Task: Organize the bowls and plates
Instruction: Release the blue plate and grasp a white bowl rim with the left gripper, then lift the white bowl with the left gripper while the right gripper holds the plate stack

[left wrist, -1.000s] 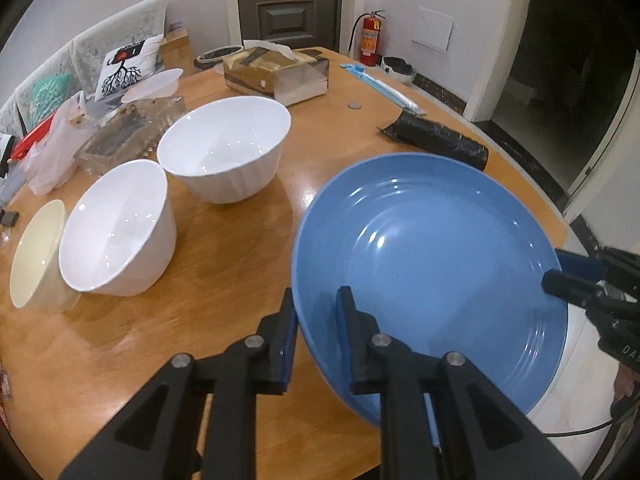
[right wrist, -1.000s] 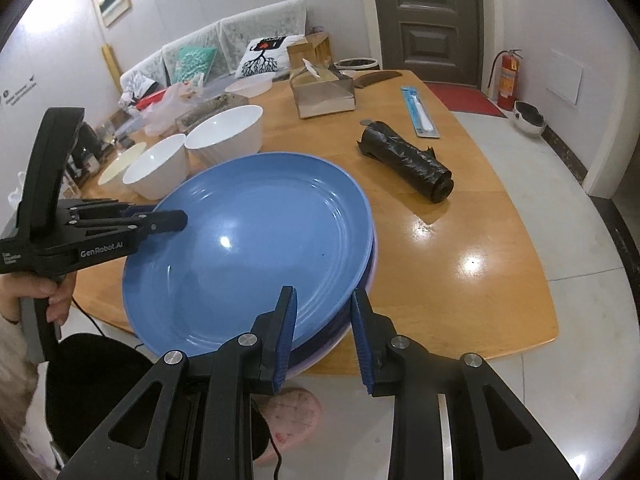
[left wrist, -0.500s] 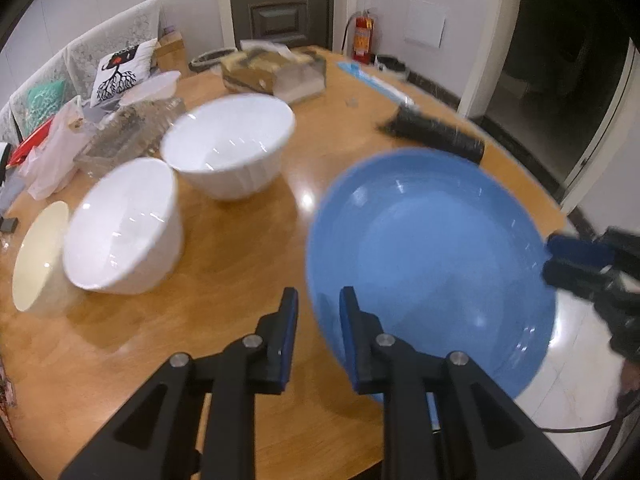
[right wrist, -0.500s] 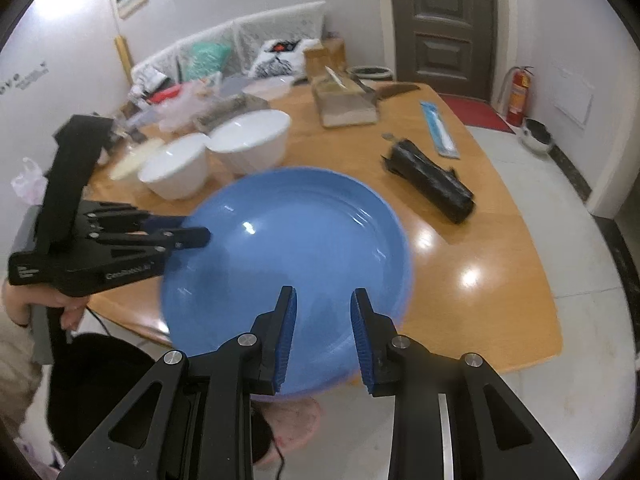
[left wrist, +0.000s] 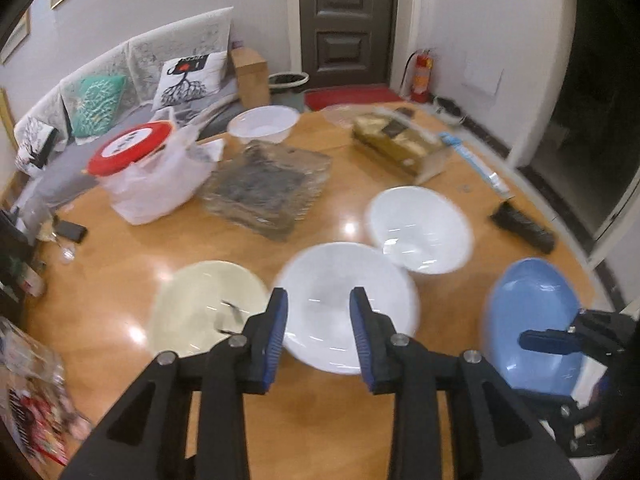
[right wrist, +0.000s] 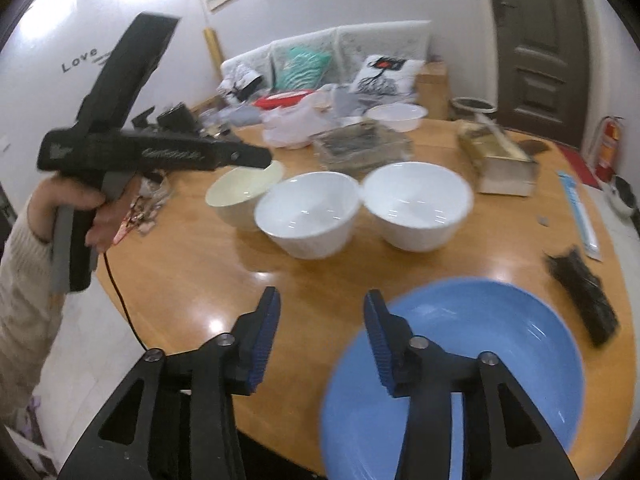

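A blue plate (right wrist: 480,360) lies on the wooden table (right wrist: 192,264) near its front edge, and no gripper touches it. My right gripper (right wrist: 322,320) hangs just left of the plate's rim, its jaws opening with only bare table between them. My left gripper (left wrist: 318,332) hovers above the nearer white bowl (left wrist: 348,308); its jaws are opening too and are empty. A second white bowl (left wrist: 420,228) stands behind on the right and a cream bowl (left wrist: 204,312) on the left. From the right wrist view, the left gripper (right wrist: 260,158) is up over the cream bowl (right wrist: 240,192).
A glass tray (left wrist: 268,188), a red-lidded tub in a plastic bag (left wrist: 132,148), a clear bowl (left wrist: 262,124) and a tissue box (left wrist: 400,144) fill the back of the table. A black roll (left wrist: 524,228) lies at the right edge. A person's hand (right wrist: 68,208) grips the left tool.
Both grippers have let go of the blue plate, which now rests on the table. Their jaws have widened, and both have swung left toward the bowls.
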Demonstrator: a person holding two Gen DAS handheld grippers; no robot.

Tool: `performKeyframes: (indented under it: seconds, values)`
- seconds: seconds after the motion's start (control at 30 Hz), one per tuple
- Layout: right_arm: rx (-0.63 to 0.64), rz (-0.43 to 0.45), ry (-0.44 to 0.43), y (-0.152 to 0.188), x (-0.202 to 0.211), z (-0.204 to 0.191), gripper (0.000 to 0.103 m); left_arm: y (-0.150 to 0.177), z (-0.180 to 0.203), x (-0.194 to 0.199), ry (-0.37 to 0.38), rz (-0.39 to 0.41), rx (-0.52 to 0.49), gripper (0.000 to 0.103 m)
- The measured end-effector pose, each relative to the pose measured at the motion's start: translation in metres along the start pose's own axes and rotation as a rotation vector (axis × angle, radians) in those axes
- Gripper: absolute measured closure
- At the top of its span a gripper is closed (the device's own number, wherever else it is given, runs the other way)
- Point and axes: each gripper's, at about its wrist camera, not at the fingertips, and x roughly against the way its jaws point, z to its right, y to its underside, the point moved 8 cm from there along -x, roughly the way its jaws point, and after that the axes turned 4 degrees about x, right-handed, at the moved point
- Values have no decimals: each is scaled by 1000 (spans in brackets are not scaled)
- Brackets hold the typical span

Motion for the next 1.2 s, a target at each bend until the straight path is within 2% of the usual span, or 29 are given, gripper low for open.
performKeyframes:
  seconds: [0.17, 0.3, 0.37, 0.47, 0.53, 0.73, 0.87, 1.0, 1.2]
  values:
    - [67, -65, 9, -16, -46, -14, 47, -14, -10, -32, 59, -55, -19, 75]
    - [94, -112, 9, -24, -75, -18, 38, -20, -8, -59, 36, -96, -51, 75]
    - [109, -137, 20, -26, -89, -17, 30, -21, -10, -72, 30, -120, -51, 75]
    - [103, -166, 18, -27, -103, -14, 30, -24, -16, -86, 24, -136, -48, 75]
    - [95, -179, 6, -27, -111, -14, 30, -24, -17, -92, 34, -148, -48, 82]
    - [68, -198, 6, -30, -124, -6, 29, -23, -14, -96, 83, -154, -59, 90]
    - [73, -202, 18, -32, -124, -6, 29, -17, -9, -100, 84, -183, -90, 91]
    - [60, -211, 0, -32, -126, -5, 28, -16, -9, -100, 86, -181, -87, 92]
    - [89, -217, 4, -27, -123, -7, 28, -9, -4, -94, 92, -184, -136, 92]
